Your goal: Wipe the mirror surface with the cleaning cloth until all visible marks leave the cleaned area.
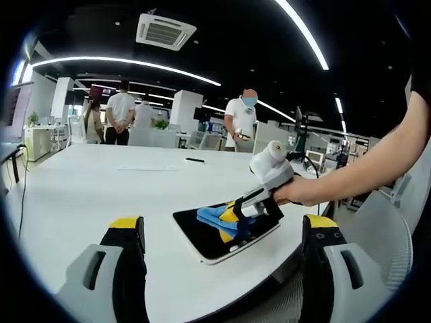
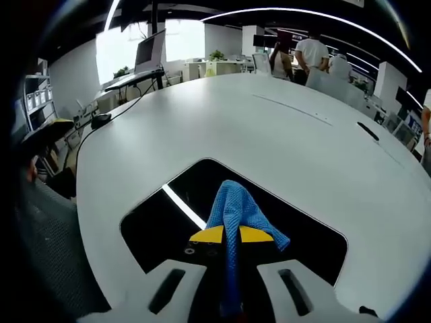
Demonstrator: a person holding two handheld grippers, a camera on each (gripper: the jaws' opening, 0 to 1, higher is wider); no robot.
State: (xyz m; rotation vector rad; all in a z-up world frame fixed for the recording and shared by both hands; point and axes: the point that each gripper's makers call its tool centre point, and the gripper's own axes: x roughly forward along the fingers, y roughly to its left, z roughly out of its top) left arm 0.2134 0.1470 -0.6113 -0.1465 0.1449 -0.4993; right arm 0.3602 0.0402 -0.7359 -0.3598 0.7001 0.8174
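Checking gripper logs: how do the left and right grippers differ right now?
The left gripper is open and holds nothing; the right gripper is shut on the blue cloth. The left hangs over the white table; the right presses onto the dark mirror. Both have yellow-tipped jaws.

Bare table around mirror; pen seemingly far.

White table carried a black pen near its far edge. People stood behind it. A monitor stood on a side desk.
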